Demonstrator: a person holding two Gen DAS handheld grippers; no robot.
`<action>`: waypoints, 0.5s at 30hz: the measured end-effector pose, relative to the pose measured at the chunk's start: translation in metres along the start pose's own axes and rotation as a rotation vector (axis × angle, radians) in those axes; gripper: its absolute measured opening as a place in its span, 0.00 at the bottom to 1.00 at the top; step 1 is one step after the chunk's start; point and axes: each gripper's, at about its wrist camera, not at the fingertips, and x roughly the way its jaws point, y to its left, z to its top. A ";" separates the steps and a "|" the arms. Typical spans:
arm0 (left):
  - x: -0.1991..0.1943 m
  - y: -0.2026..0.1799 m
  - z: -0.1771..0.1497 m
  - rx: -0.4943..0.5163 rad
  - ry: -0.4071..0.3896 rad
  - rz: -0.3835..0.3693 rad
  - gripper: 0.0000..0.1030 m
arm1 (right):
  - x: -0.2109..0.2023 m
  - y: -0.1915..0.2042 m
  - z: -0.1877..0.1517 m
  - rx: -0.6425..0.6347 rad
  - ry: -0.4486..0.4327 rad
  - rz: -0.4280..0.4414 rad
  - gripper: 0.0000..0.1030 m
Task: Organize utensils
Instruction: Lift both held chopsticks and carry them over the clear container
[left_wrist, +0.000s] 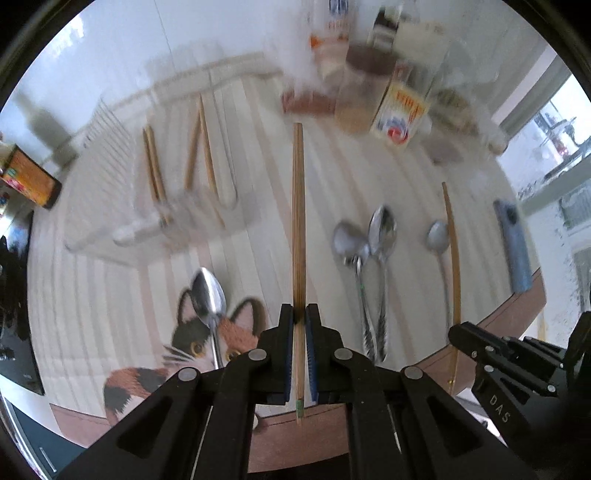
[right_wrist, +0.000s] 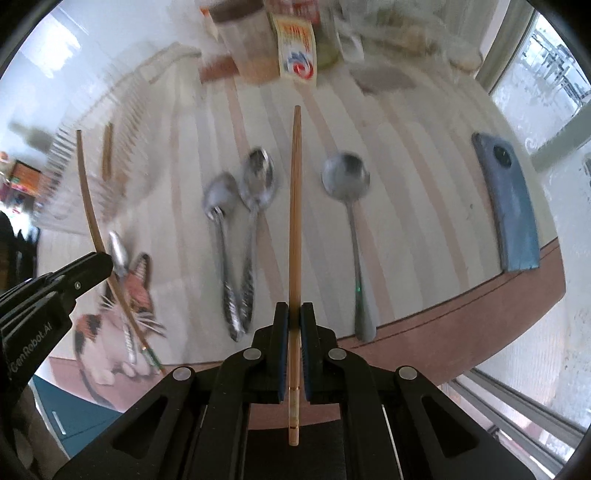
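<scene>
Both tongs are matte black plastic linkages. The left tongs (left_wrist: 300, 332) have blue pads (left_wrist: 309, 354) lining their fingers and round silver rivets on the arms behind the pads. The right tongs (right_wrist: 294, 325) match; their side reads "DAS", the left's "GenRobot.AI".
</scene>
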 end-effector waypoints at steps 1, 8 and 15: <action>-0.004 0.001 0.001 -0.002 -0.014 -0.004 0.04 | -0.005 0.001 0.002 -0.001 -0.010 0.006 0.06; -0.060 0.019 0.040 -0.028 -0.116 -0.050 0.04 | -0.056 0.022 0.023 -0.023 -0.109 0.088 0.06; -0.096 0.077 0.091 -0.137 -0.169 -0.060 0.04 | -0.079 0.068 0.086 -0.089 -0.140 0.228 0.06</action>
